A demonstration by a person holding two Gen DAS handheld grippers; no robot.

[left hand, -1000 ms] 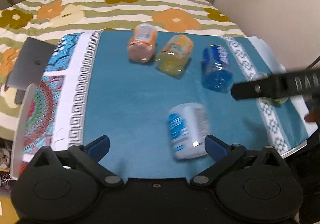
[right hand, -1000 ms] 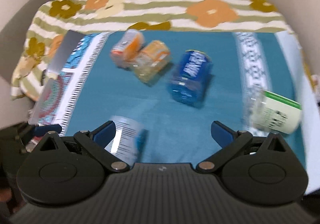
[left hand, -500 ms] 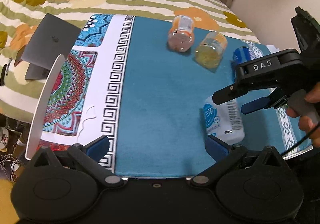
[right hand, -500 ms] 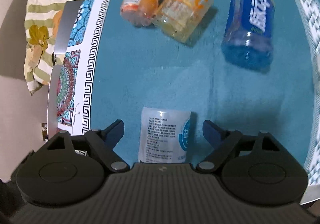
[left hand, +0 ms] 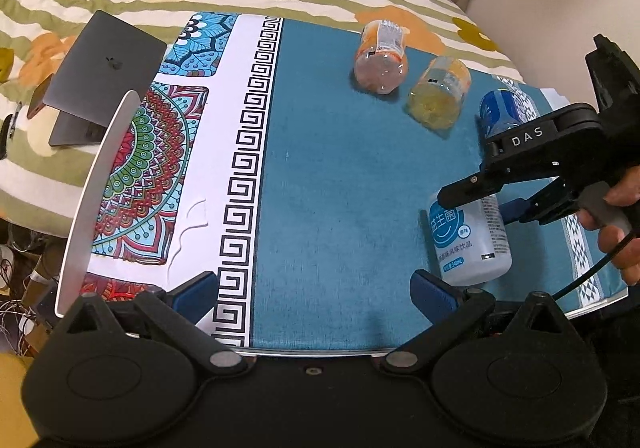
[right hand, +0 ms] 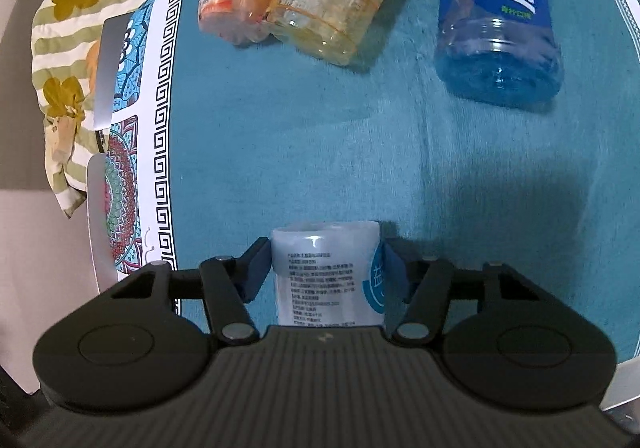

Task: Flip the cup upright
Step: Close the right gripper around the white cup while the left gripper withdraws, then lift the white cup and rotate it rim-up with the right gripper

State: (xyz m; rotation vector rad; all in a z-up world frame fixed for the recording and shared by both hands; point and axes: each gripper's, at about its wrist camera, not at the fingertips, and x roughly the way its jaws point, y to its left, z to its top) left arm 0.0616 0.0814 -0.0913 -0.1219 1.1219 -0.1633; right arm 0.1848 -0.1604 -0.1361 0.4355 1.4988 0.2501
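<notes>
A white cup with a blue label [left hand: 468, 240] lies on its side on the teal cloth near the front right edge. My right gripper [right hand: 325, 268] comes down over it, its blue pads pressed on both sides of the white cup [right hand: 326, 272]. In the left wrist view the right gripper [left hand: 492, 195] sits above the cup. My left gripper [left hand: 316, 294] is open and empty over the front edge, left of the cup.
An orange cup [left hand: 380, 55], a yellow cup [left hand: 438, 95] and a blue cup [left hand: 502, 111] lie on their sides at the back of the teal cloth [left hand: 340, 175]. A grey laptop [left hand: 100, 79] rests on the flowered blanket at left.
My right gripper has dropped onto the white cup and its fingers have closed against the cup's sides. My left gripper has drifted left and back a little.
</notes>
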